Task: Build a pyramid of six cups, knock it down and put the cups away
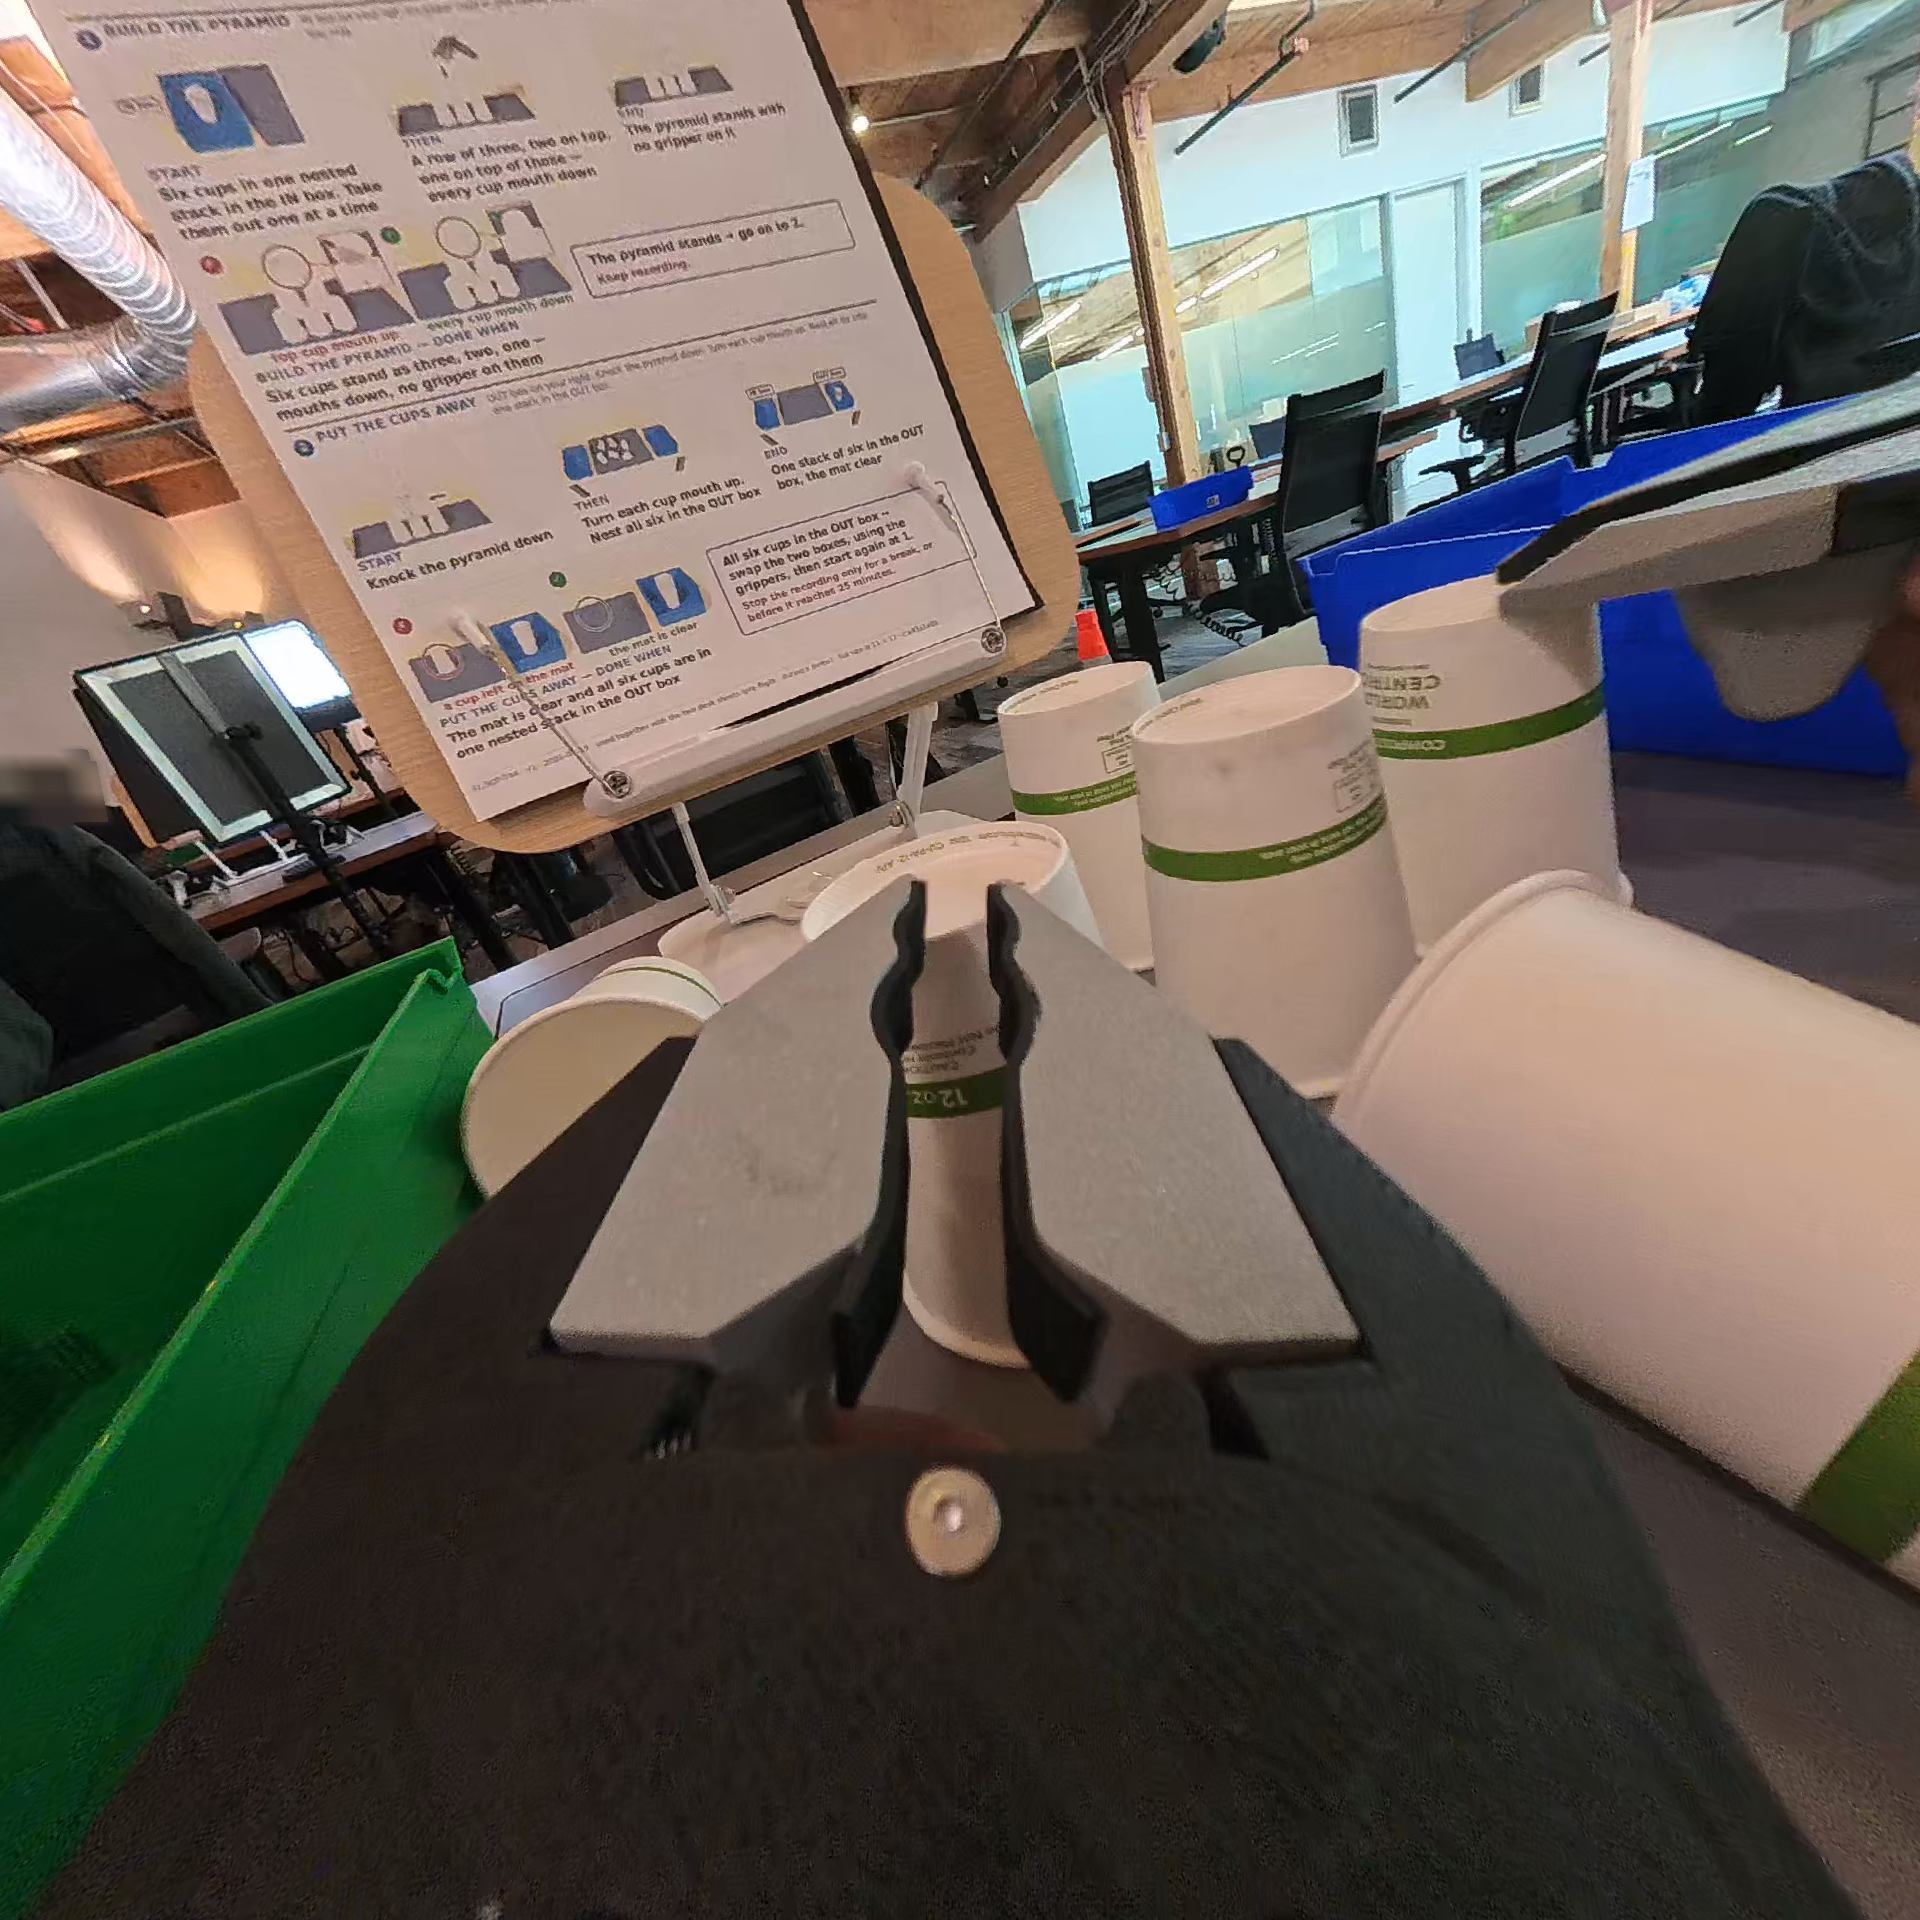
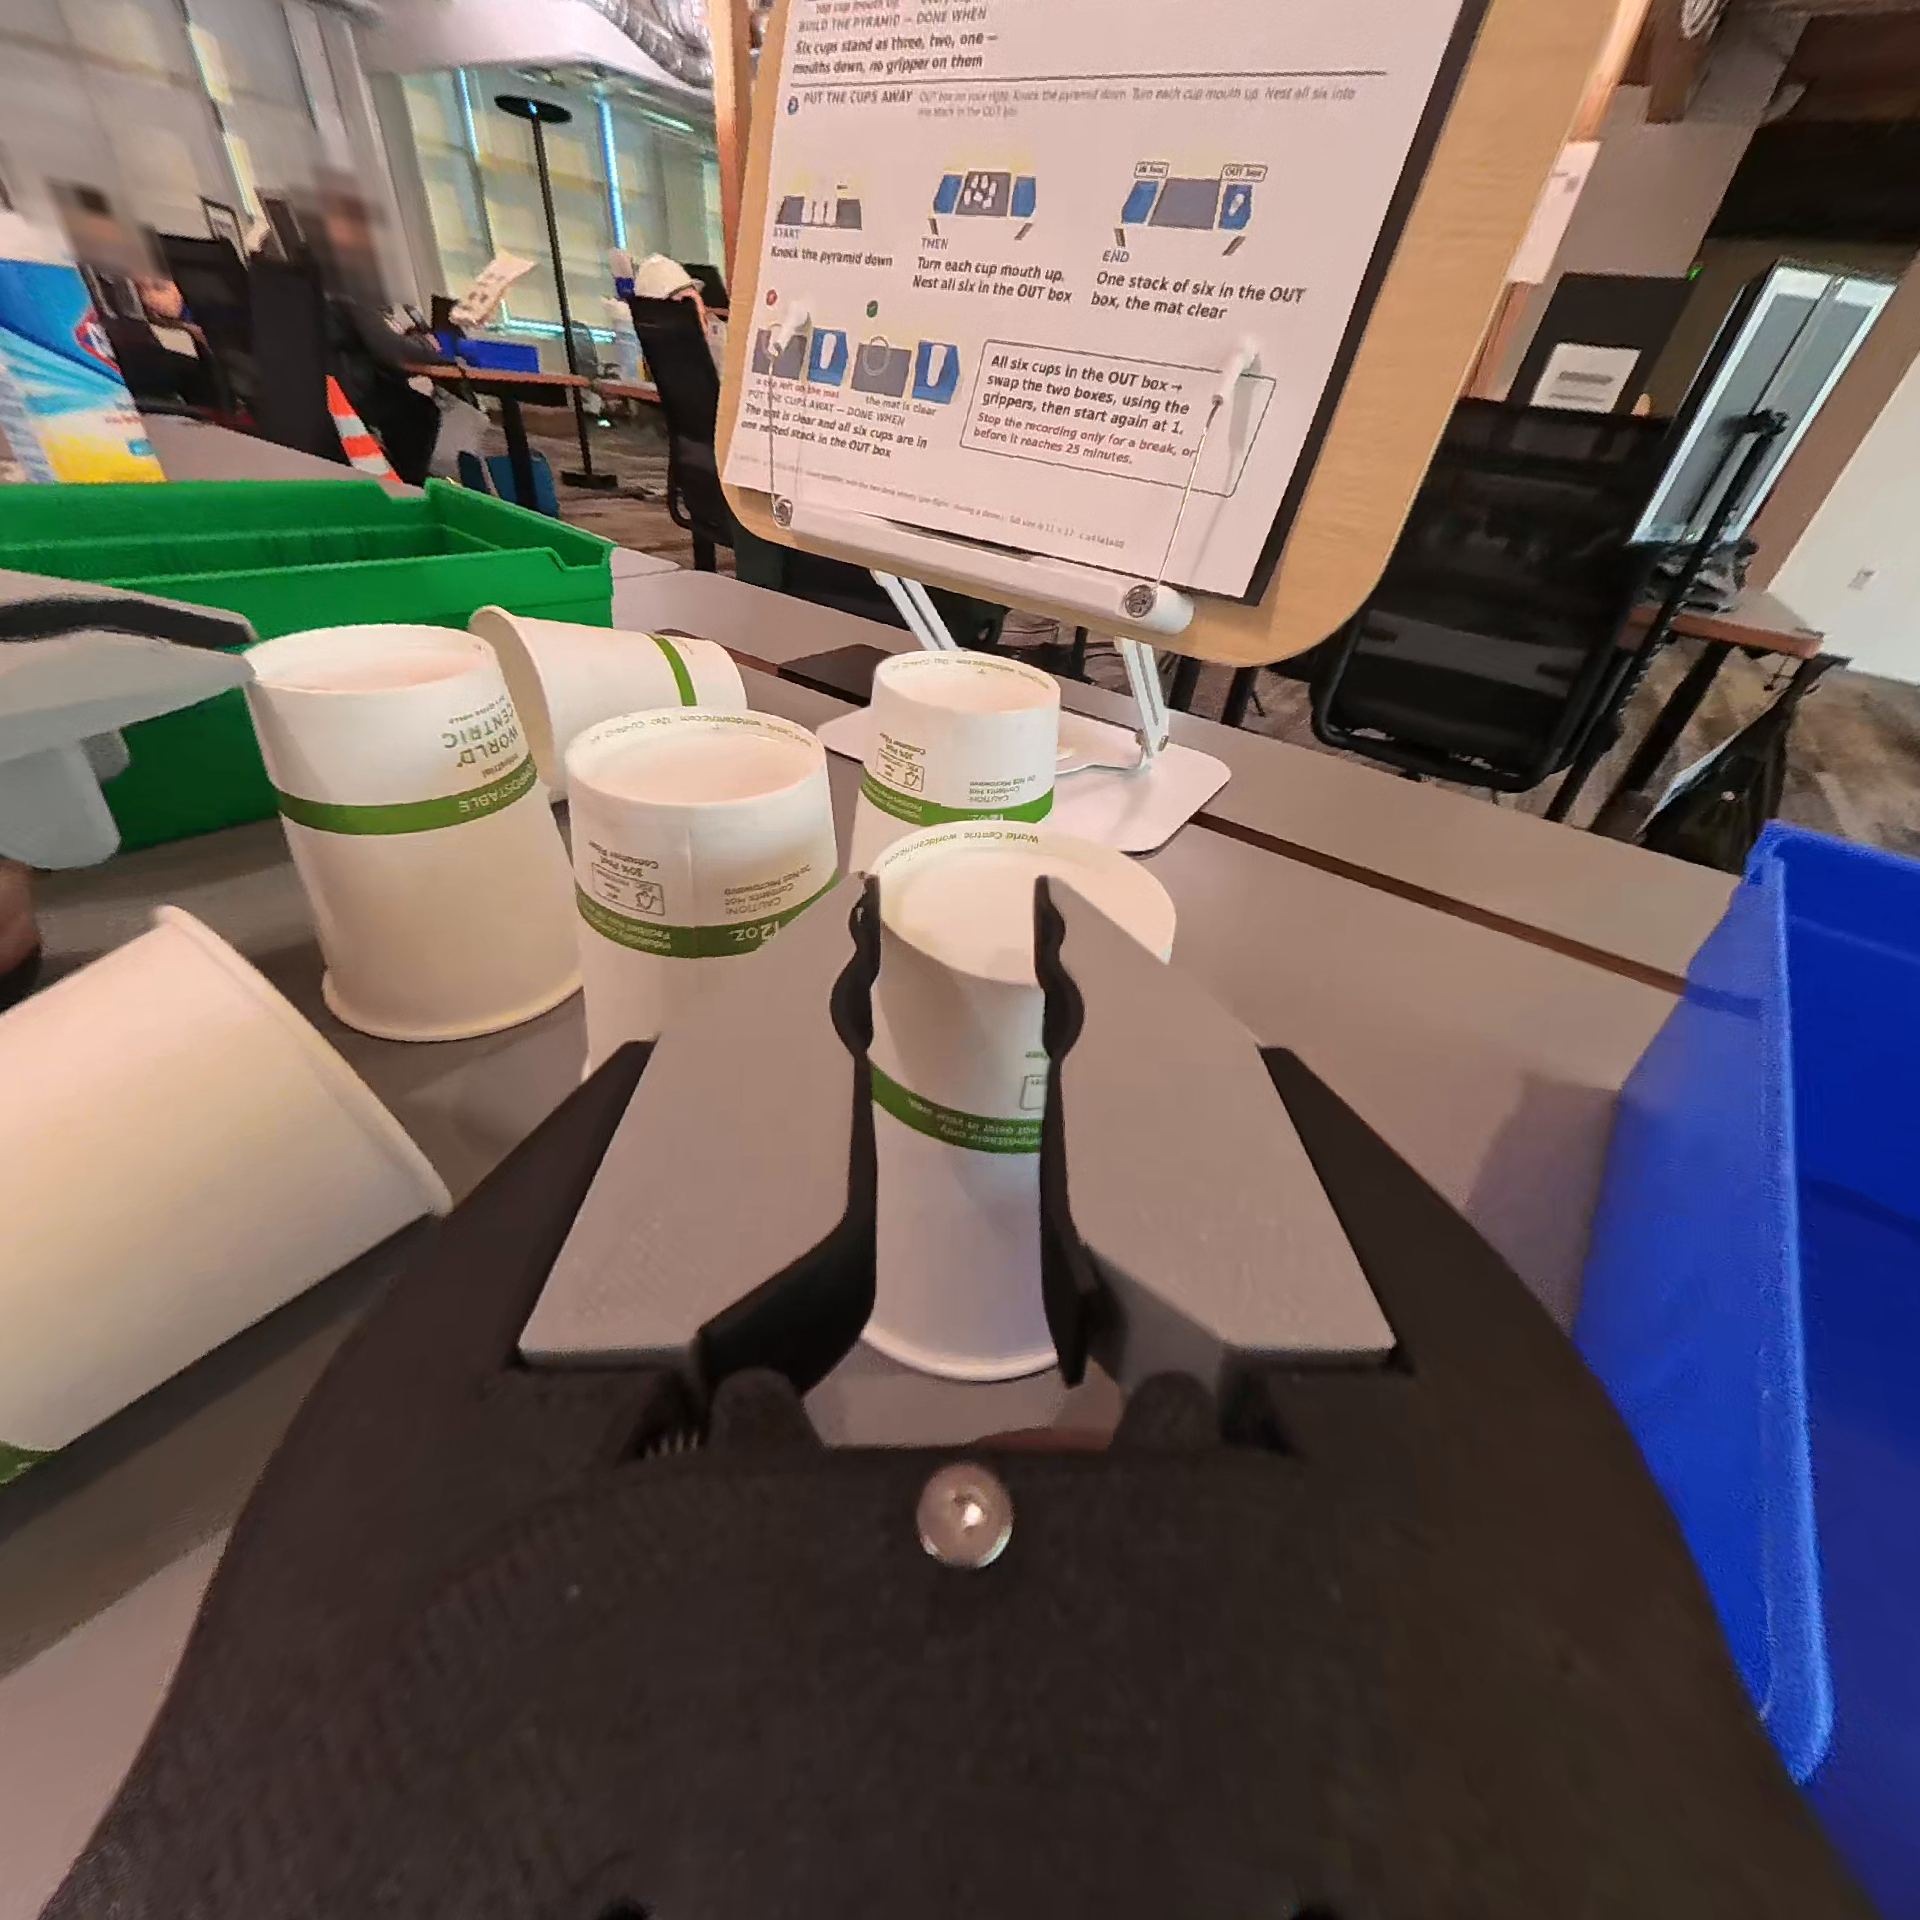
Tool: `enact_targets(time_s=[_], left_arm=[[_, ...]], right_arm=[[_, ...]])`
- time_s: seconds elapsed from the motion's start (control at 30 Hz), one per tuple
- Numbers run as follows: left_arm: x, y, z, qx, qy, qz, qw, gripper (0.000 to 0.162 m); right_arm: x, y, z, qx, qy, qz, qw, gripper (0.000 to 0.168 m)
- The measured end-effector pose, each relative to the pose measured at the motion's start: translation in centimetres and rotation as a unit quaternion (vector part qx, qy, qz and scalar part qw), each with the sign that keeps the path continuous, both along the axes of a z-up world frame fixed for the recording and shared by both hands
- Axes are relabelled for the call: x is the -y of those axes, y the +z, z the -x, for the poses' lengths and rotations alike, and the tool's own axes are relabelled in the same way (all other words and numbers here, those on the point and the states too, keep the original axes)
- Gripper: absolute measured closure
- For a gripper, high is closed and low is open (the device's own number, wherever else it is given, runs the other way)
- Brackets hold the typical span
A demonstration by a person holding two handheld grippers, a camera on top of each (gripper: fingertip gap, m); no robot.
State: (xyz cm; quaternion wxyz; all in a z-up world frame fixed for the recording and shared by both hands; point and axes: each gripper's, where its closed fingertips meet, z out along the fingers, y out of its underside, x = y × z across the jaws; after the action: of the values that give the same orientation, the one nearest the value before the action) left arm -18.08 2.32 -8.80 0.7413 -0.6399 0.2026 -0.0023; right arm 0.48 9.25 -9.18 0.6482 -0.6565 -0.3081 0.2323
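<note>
Six white paper cups with green bands are scattered on the grey mat. In the left wrist view, my left gripper (image 1: 954, 899) hovers over an upright mouth-down cup (image 1: 940, 997). Its jaws stand a narrow gap apart and hold nothing. Three more mouth-down cups (image 1: 1268, 883) stand beyond it. One cup (image 1: 551, 1101) lies on its side at the left and another (image 1: 1662, 1195) at the right. In the right wrist view, my right gripper (image 2: 951, 888) hovers over another mouth-down cup (image 2: 966, 1164), slightly open and empty. No cup sits on another.
A green box (image 1: 208, 1195) stands at the left edge and also shows in the right wrist view (image 2: 312, 561). A blue box (image 2: 1766, 1247) stands at the right. An instruction sheet on a stand (image 2: 1039, 312) rises behind the cups, its base plate (image 2: 1164, 800) on the table.
</note>
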Motion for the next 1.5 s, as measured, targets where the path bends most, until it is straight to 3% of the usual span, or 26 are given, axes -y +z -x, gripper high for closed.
enact_targets(time_s=[0.03,0.57,1.4,1.5], left_arm=[[0.0,0.0,0.1,0.004,0.002,0.001,1.0,0.15],[-0.2,-0.1,1.0,0.0,0.043,0.004,0.999,0.123],[-0.5,-0.4,1.2,-0.053,0.082,-0.009,0.995,0.113],[-0.3,-0.4,1.2,-0.056,0.086,-0.011,0.995,0.113]], right_arm=[[0.1,0.0,-0.1,-0.008,0.001,0.006,1.0,0.141],[1.5,0.2,-0.6,0.022,-0.01,-0.048,0.999,0.137],[2.9,0.4,-1.3,0.049,-0.011,-0.063,0.997,0.132],[2.4,0.2,-1.9,0.051,-0.032,-0.062,0.996,0.142]])
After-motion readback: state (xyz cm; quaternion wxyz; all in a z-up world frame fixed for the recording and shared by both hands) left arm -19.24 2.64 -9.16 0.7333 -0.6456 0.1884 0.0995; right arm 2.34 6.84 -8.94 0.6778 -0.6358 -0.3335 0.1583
